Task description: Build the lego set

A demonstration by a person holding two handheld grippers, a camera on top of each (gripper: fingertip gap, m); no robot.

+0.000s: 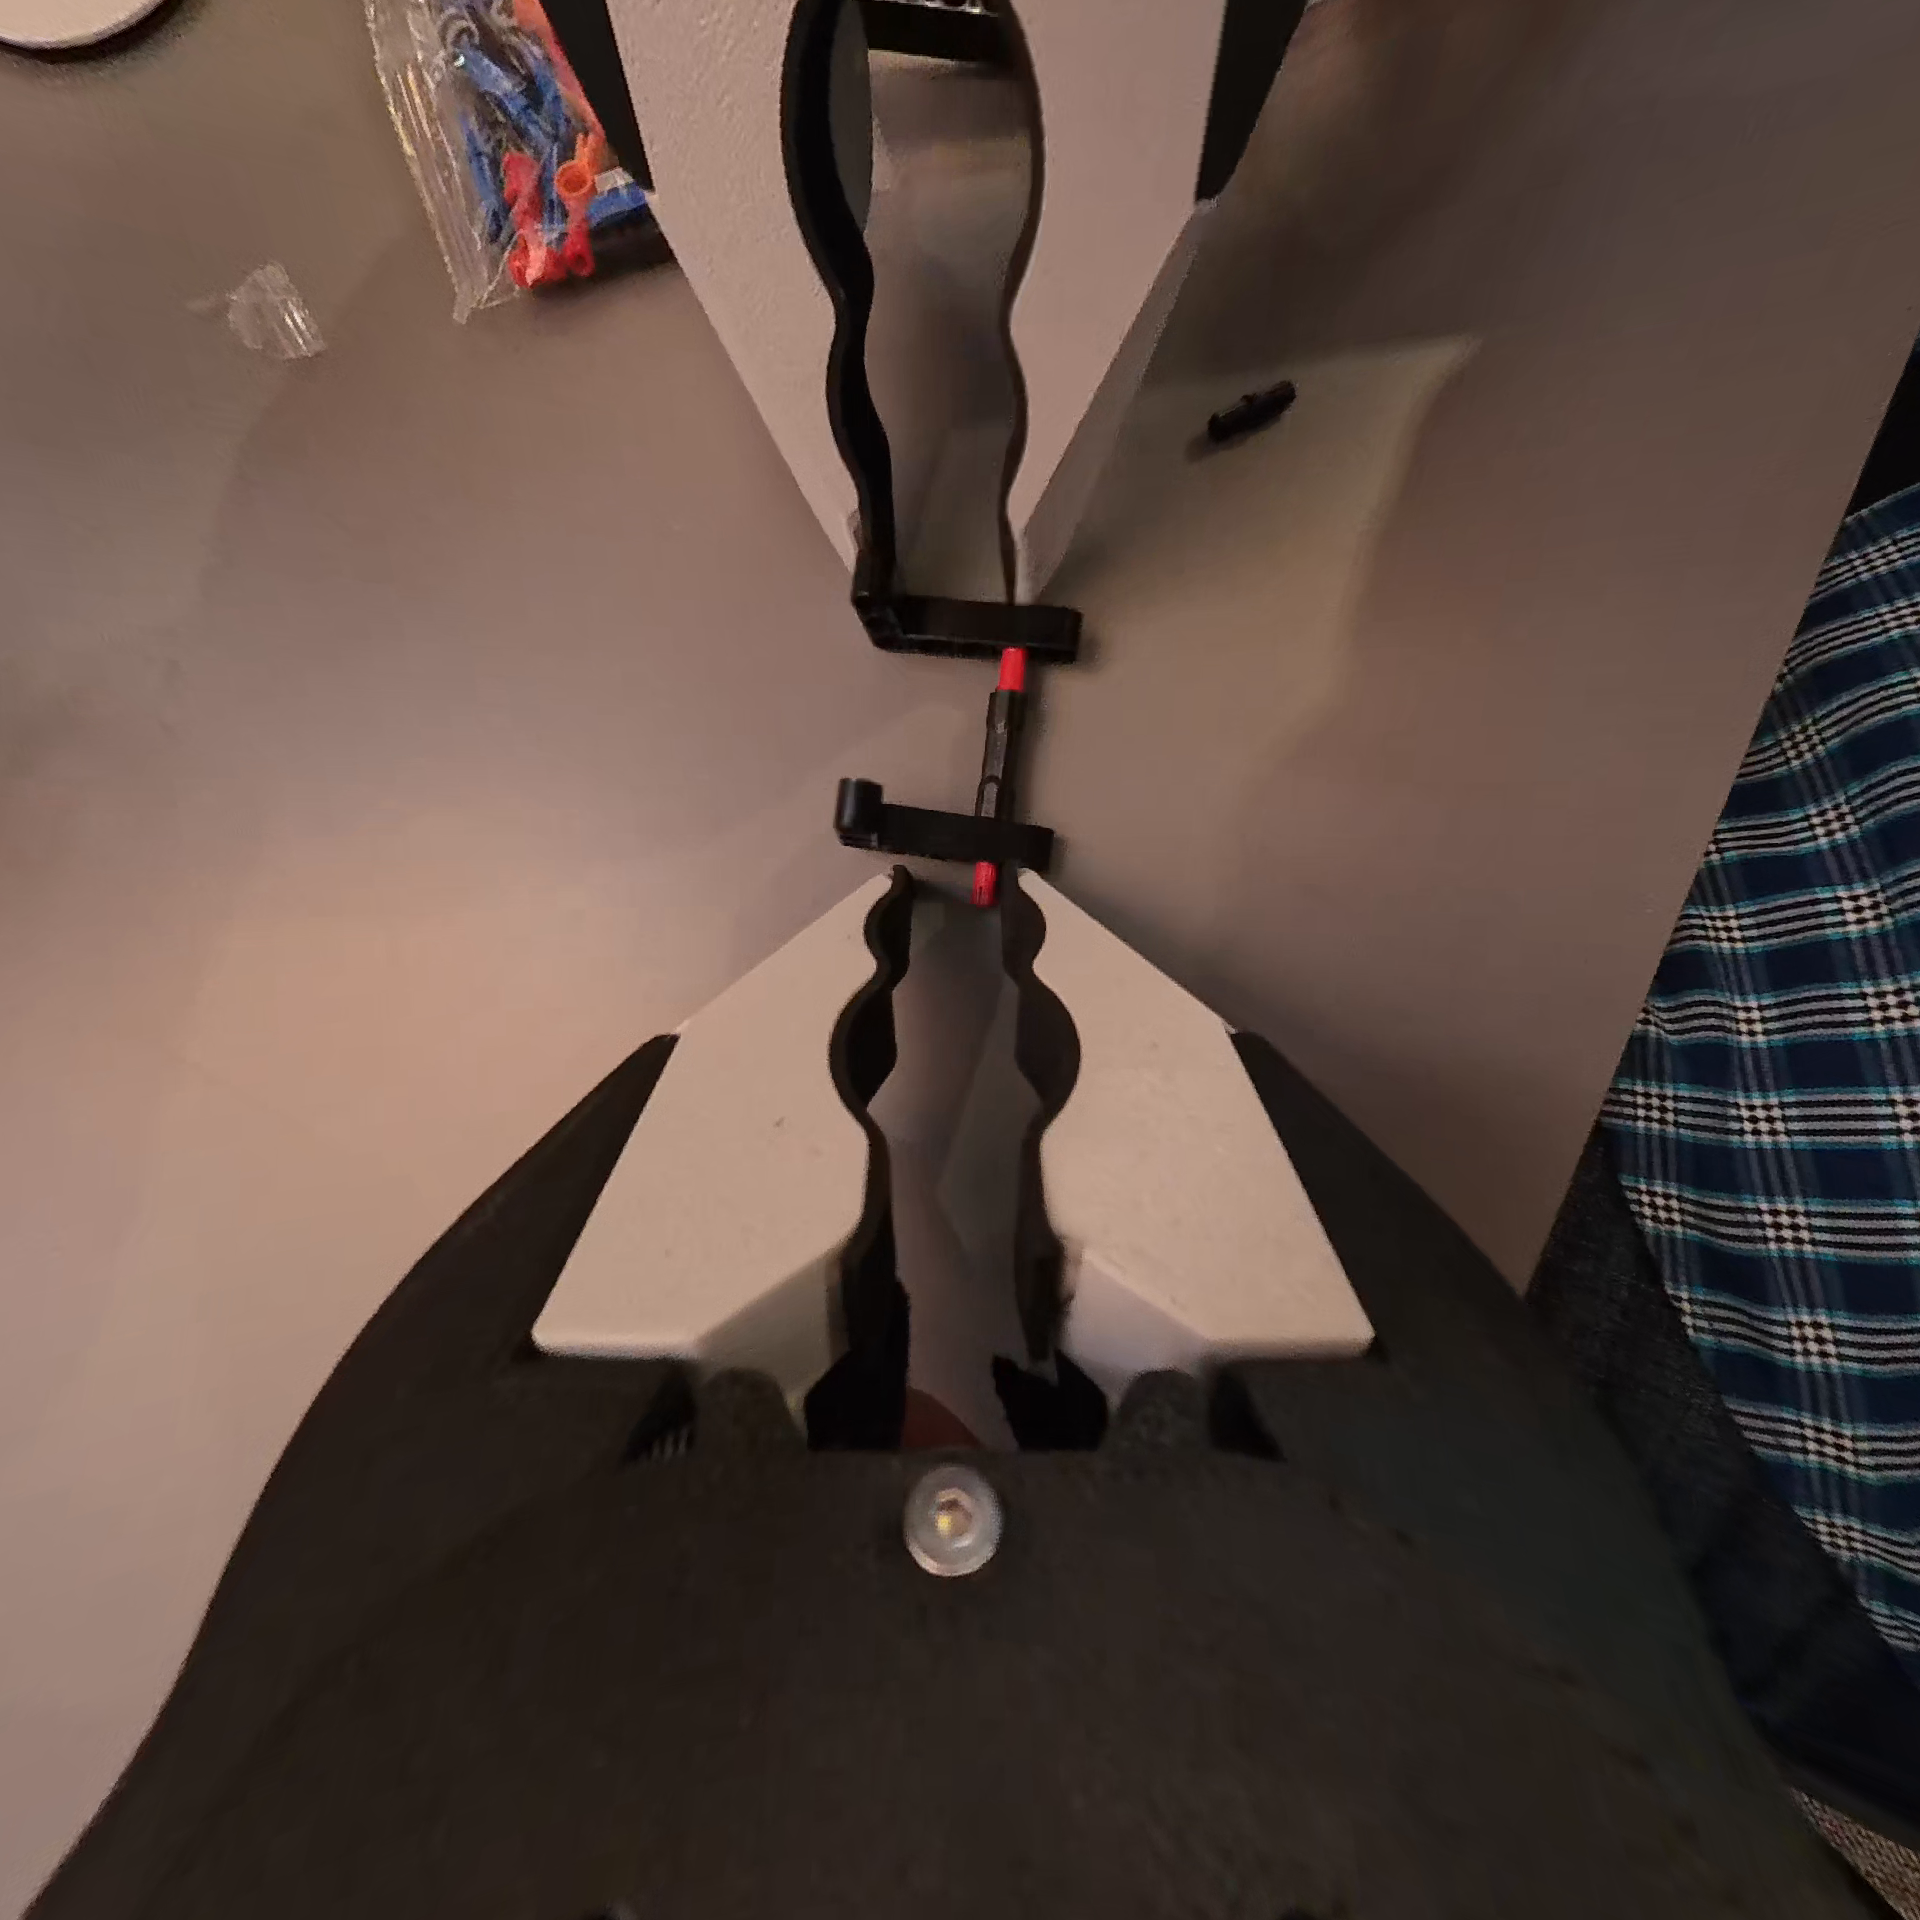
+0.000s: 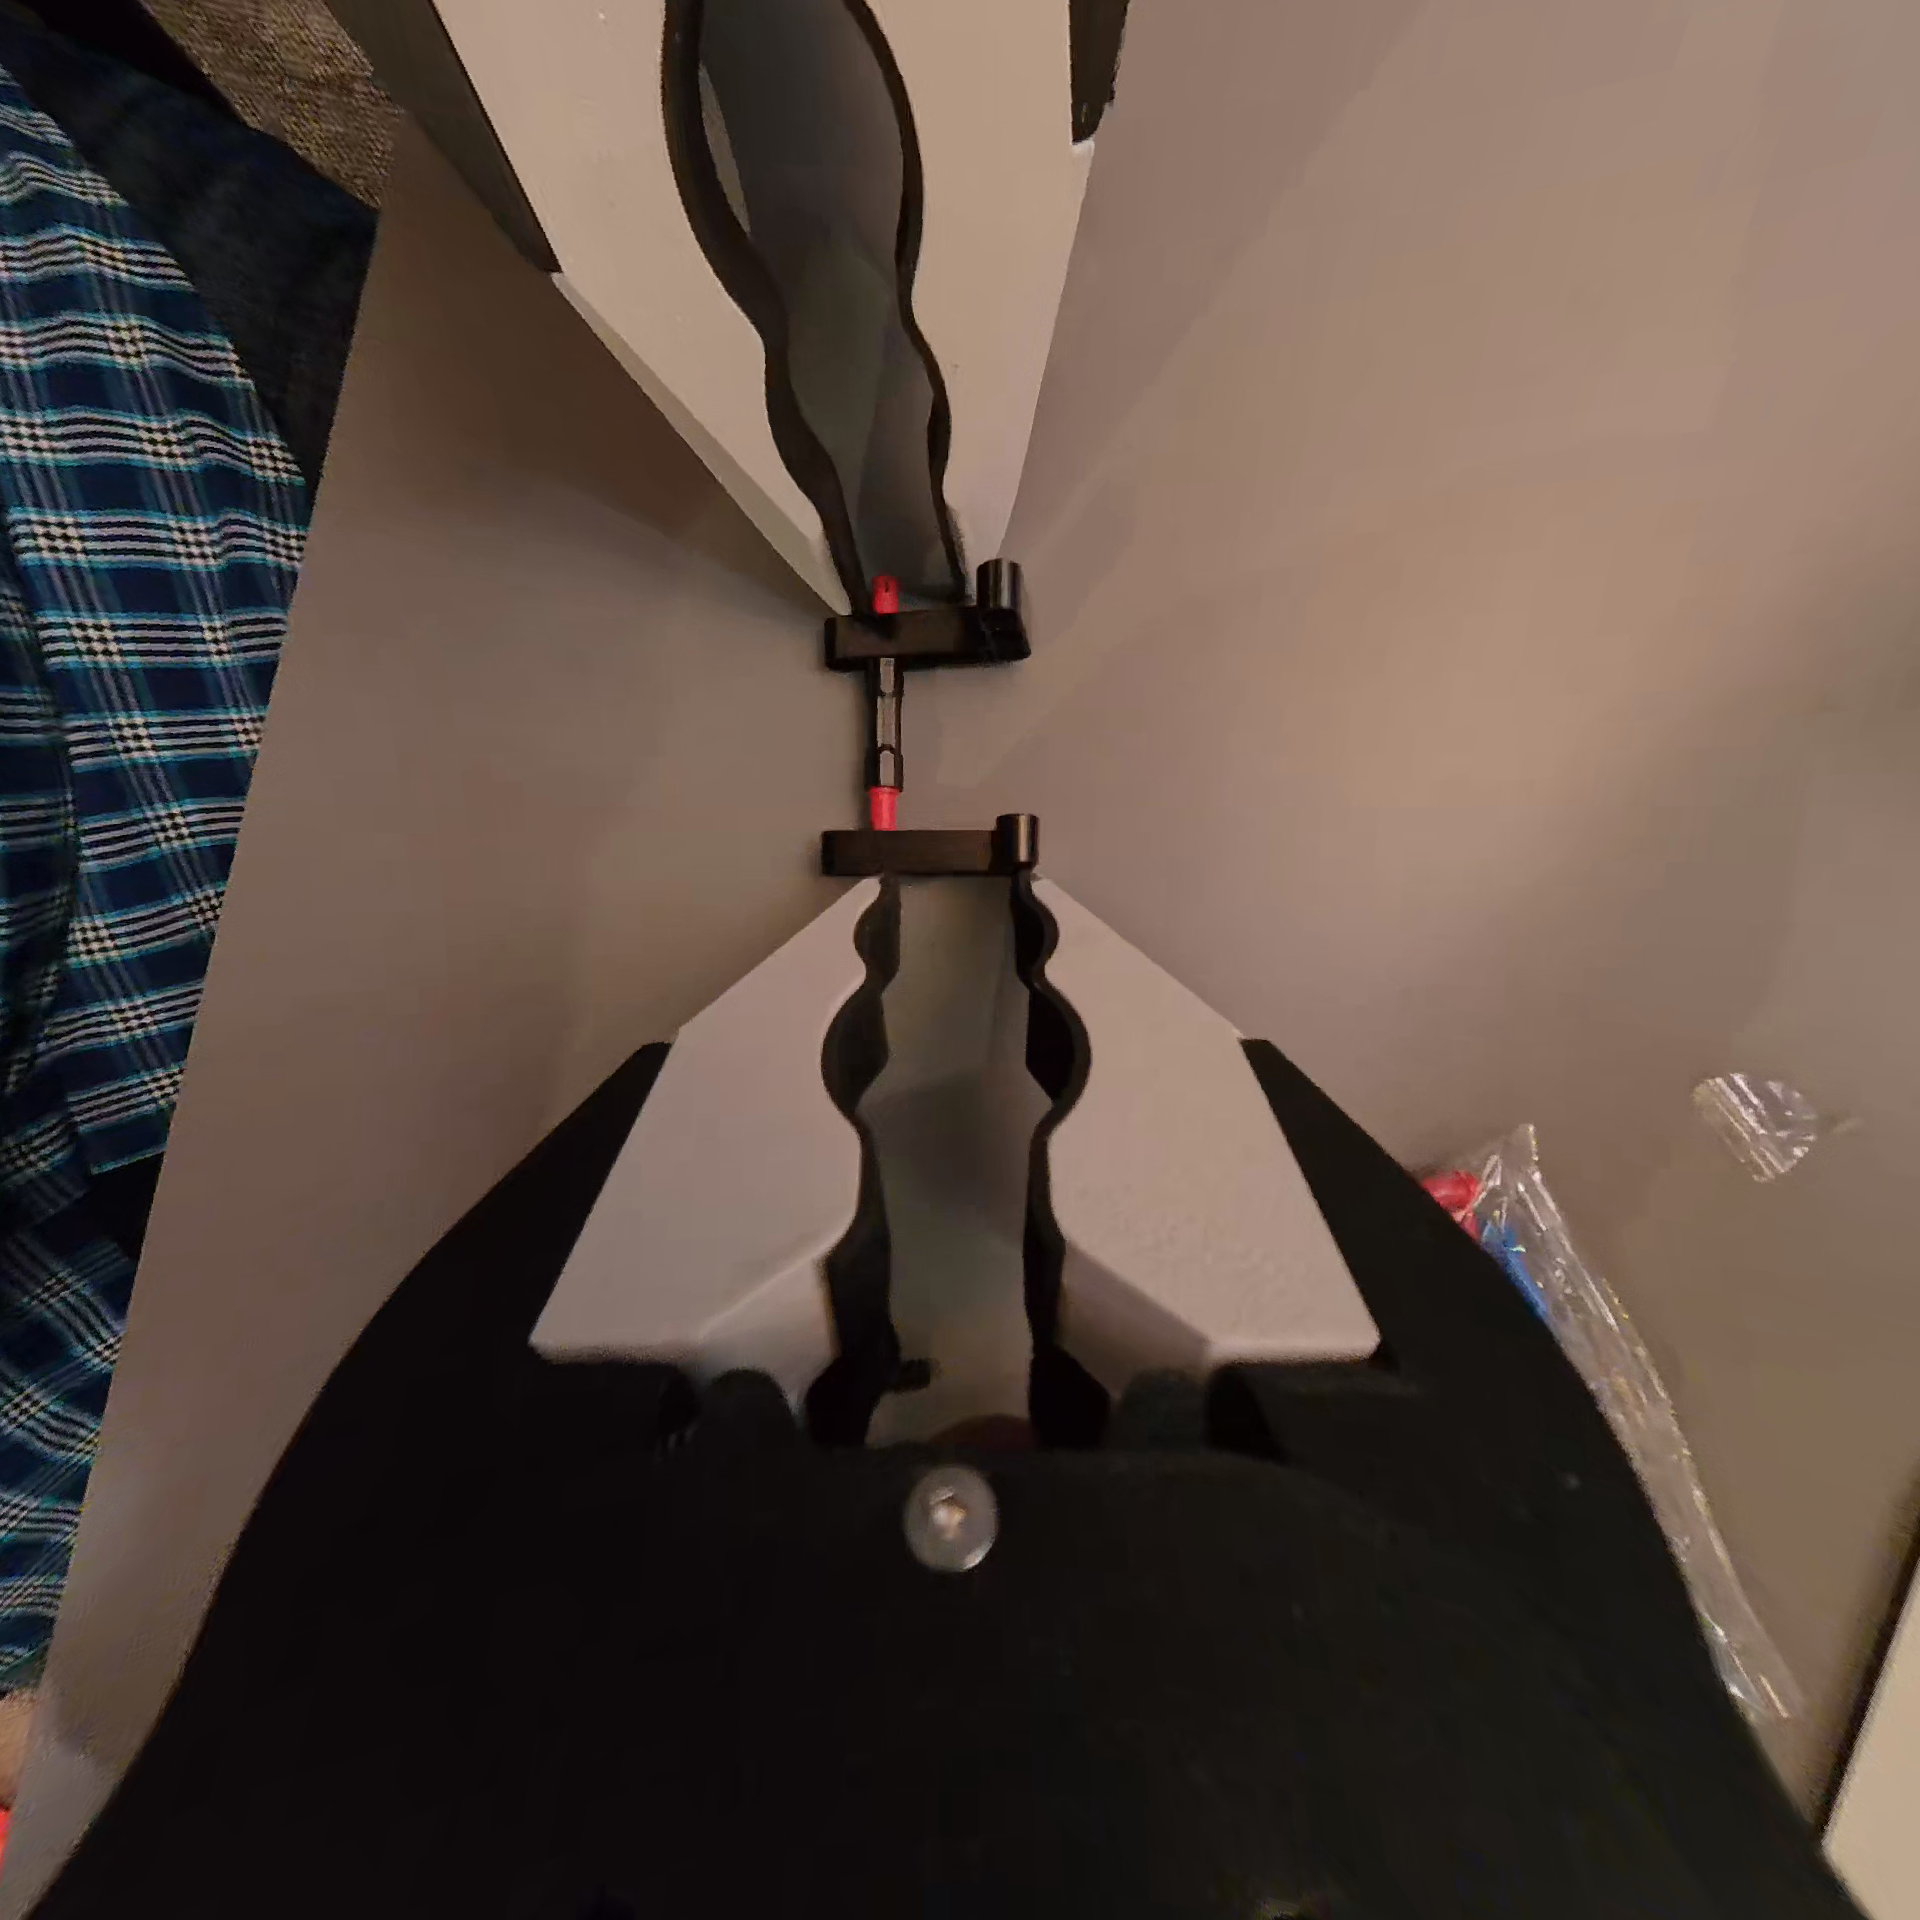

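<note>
Fingers [image 1: 1023, 914] amid bag [image 1: 509, 156], loose pin [image 1: 1252, 408]

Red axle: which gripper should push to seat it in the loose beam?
Probably right. The right gripper holds the unjoined black beam square to the red axle tip, with a small gap. The left gripper holds the beam already carrying the axle, so it can brace.

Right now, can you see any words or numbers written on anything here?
None can be read.
Clear plastic bag of blue, red and orange pieces: no writing shows.
Black beams held by the left hand-held gripper and right hand-held gripper: plain.
Plaid cloth: pattern only.
</note>
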